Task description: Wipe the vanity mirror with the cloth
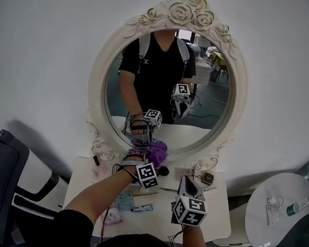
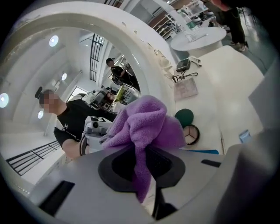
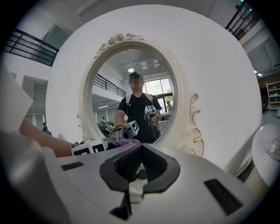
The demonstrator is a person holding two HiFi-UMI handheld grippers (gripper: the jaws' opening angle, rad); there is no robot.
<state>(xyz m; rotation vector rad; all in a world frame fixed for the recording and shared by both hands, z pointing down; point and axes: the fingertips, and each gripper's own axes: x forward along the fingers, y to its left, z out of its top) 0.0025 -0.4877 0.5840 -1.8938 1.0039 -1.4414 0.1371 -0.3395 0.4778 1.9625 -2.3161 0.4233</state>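
Observation:
The oval vanity mirror [image 1: 216,102] has a cream rose-carved frame [image 1: 100,77] and stands at the back of a white vanity table [image 1: 218,208]. My left gripper [image 1: 150,158] is shut on a purple cloth [image 1: 156,149], which is bunched at the lower edge of the glass, just left of centre. In the left gripper view the cloth [image 2: 146,124] bulges out past the jaws [image 2: 142,168], with the frame [image 2: 131,41] arching over it. My right gripper [image 1: 186,181] hangs lower and to the right over the tabletop, shut and empty. In the right gripper view it [image 3: 136,168] faces the mirror [image 3: 131,87].
Small cosmetics lie on the table: an open compact [image 2: 191,134], a green round lid [image 2: 184,116], a dark case [image 1: 208,178] and flat packets [image 1: 125,201]. A round white side table [image 1: 279,211] stands at the right. A dark chair [image 1: 0,170] is at the left.

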